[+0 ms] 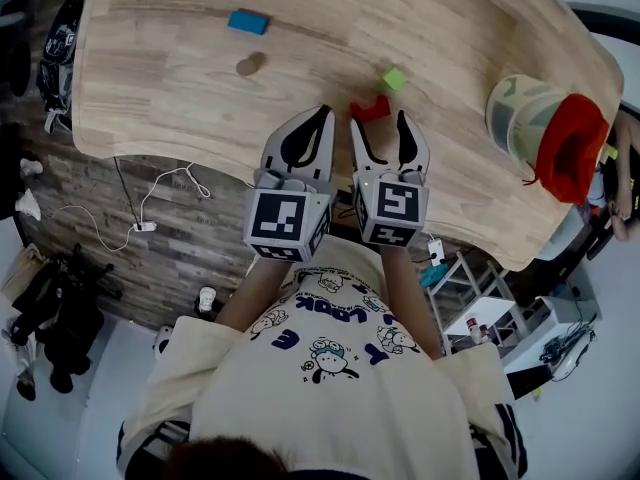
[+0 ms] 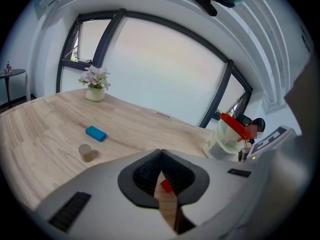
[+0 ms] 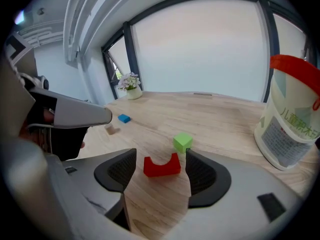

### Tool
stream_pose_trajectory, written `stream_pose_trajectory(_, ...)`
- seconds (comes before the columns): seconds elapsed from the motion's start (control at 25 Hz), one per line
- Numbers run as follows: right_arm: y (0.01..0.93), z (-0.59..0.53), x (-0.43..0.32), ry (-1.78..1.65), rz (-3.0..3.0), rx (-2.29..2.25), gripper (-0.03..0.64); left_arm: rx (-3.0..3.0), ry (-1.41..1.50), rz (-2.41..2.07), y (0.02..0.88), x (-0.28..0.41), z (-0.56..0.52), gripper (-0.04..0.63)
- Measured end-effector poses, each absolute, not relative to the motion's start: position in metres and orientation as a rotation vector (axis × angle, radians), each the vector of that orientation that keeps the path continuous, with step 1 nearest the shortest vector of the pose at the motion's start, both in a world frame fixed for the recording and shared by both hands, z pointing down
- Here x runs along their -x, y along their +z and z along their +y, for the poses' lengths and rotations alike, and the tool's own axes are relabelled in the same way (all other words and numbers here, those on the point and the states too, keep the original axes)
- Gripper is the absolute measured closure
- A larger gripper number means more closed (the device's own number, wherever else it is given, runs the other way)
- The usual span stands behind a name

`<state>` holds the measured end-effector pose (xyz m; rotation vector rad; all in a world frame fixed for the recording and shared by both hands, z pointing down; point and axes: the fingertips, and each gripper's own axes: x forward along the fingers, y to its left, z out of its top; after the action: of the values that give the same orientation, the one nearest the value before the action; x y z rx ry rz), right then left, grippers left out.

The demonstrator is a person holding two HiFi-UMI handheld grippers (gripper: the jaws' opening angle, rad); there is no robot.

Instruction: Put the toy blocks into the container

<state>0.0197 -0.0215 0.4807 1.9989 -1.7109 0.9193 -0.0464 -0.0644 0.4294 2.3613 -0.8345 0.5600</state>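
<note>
A red arch block (image 1: 370, 108) (image 3: 161, 165) lies on the wooden table (image 1: 180, 78), between the fingers of my right gripper (image 1: 380, 121) (image 3: 161, 157). That gripper is open and its pads stand clear of the block on both sides. A green cube (image 1: 394, 78) (image 3: 183, 141) sits just beyond it. My left gripper (image 1: 322, 116) (image 2: 160, 153) hovers beside the right one, shut and empty. A blue block (image 1: 247, 21) (image 2: 95, 133) and a brown cylinder (image 1: 250, 64) (image 2: 86, 152) lie farther to the left. The pale container (image 1: 520, 113) (image 3: 290, 129), with its red lid (image 1: 570, 148), stands at the right.
A small vase of flowers (image 2: 95, 86) (image 3: 131, 86) stands at the table's far edge by the windows. The table's near edge (image 1: 200, 158) runs just under both grippers. Cables (image 1: 150, 208) and a white rack (image 1: 480, 313) are on the floor below.
</note>
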Motion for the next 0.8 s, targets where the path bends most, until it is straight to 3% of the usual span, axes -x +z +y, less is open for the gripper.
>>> stream_pose_trajectory(0.8,0.515,-0.03,-0.018,0.9,-1.72,-1.872,0.318,-2.3,0.596,-0.877,0.447,0.049,-0.063,0.565)
